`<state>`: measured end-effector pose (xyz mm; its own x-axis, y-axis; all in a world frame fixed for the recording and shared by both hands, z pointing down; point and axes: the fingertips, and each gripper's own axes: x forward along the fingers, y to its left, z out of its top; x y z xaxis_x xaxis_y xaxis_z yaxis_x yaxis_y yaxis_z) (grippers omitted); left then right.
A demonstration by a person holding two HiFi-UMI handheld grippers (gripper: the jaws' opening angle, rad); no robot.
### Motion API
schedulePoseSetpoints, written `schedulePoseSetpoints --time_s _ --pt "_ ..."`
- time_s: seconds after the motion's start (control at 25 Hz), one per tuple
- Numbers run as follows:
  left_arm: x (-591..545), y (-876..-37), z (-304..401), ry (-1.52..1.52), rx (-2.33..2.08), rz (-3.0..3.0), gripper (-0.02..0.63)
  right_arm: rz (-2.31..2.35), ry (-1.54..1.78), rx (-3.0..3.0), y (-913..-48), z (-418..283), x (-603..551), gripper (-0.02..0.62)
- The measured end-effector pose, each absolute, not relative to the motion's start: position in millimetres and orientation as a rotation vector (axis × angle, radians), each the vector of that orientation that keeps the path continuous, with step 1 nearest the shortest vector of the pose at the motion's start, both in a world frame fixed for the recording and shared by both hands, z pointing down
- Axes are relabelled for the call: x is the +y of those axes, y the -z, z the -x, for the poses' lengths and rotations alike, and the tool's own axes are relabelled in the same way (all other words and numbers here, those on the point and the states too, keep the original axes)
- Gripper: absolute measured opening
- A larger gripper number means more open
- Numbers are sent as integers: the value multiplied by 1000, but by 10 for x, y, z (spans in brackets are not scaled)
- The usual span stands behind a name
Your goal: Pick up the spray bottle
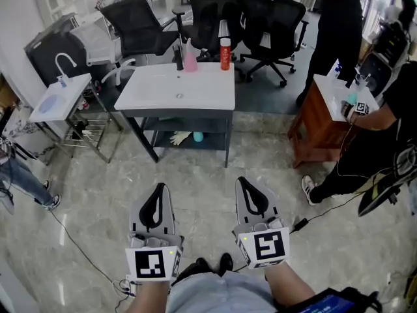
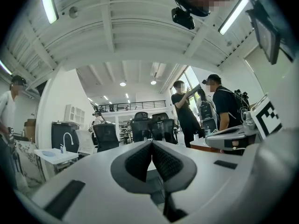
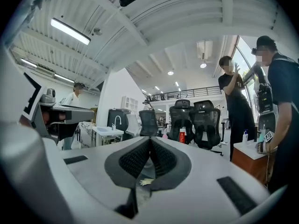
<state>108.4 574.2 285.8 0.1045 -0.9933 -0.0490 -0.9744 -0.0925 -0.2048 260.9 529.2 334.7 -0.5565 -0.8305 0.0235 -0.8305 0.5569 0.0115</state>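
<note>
The pink spray bottle [image 1: 190, 58] stands at the back edge of a white sink table [image 1: 156, 94], between a black faucet [image 1: 178, 52] and a red bottle [image 1: 225, 53]. Both grippers are held level, low and near my body, well short of the table. My left gripper [image 1: 159, 188] is shut, its pads meeting with nothing between them [image 2: 152, 143]. My right gripper [image 1: 243, 180] is also shut and empty [image 3: 149, 139]. In the right gripper view the red bottle [image 3: 182, 136] shows far ahead, just right of the jaw tips.
Black office chairs [image 1: 268, 19] stand behind the table. A person in black [image 1: 339, 25] stands at the back right beside a wooden side table [image 1: 326, 119], where another person crouches. A small white sink stand [image 1: 60, 96] is at left. A cable [image 1: 78, 246] lies on the floor.
</note>
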Motion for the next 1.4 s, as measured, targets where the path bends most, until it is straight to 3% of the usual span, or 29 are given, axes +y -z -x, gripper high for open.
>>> schedulePoseSetpoints --time_s 0.44,1.4 --pt "5256 -3042 -754 142 2033 2187 17 -1482 -1 -2698 -3515 -2393 4718 15" --pt "2980 -2815 817 38 1922 2251 15 -1636 57 -2623 -3210 -1013 2588 15"
